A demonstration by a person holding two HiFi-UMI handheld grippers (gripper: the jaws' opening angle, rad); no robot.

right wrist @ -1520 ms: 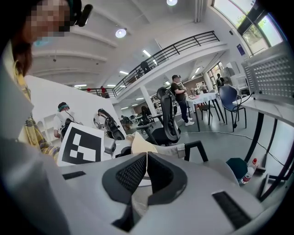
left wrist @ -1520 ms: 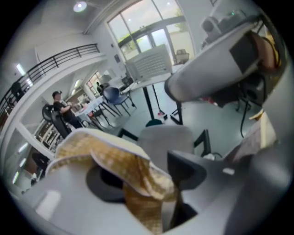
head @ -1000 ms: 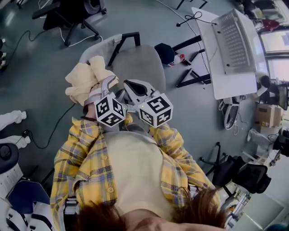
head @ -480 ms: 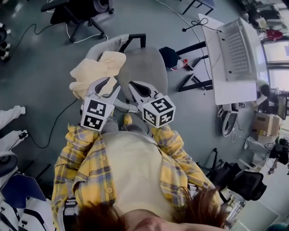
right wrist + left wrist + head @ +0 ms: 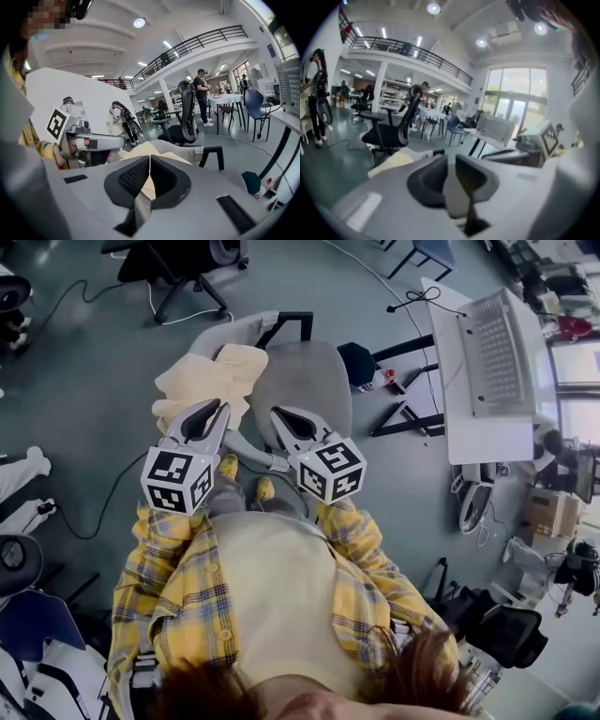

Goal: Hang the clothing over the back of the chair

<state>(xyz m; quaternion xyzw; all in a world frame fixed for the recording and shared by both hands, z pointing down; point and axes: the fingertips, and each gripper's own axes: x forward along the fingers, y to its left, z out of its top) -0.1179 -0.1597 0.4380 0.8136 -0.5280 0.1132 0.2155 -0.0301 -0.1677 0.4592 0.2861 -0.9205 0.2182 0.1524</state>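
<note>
A cream garment [image 5: 202, 381] lies draped over the left part of the grey chair [image 5: 305, 381], by its backrest. My left gripper [image 5: 217, 406] hangs just short of the cloth, drawn toward the person. Its jaws are closing, with a narrow gap and nothing between them [image 5: 451, 159]. The garment [image 5: 389, 164] shows low and left of it. My right gripper [image 5: 275, 413] hovers over the seat's near edge, shut and empty [image 5: 149, 158]. Past its tips lie the cloth [image 5: 140, 151] and the chair's grey back [image 5: 185, 151].
A white desk [image 5: 478, 418] with a keyboard [image 5: 492, 334] stands at the right. A black office chair [image 5: 178, 259] is beyond the grey one, and a dark blue object [image 5: 356, 362] lies beside it. Cables cross the floor. People stand far off in the hall [image 5: 202, 93].
My left gripper has let go of the garment, pulled back toward the person and to the left, rolled, and narrowed its jaws. The cloth has settled on the chair. The right gripper stayed put.
</note>
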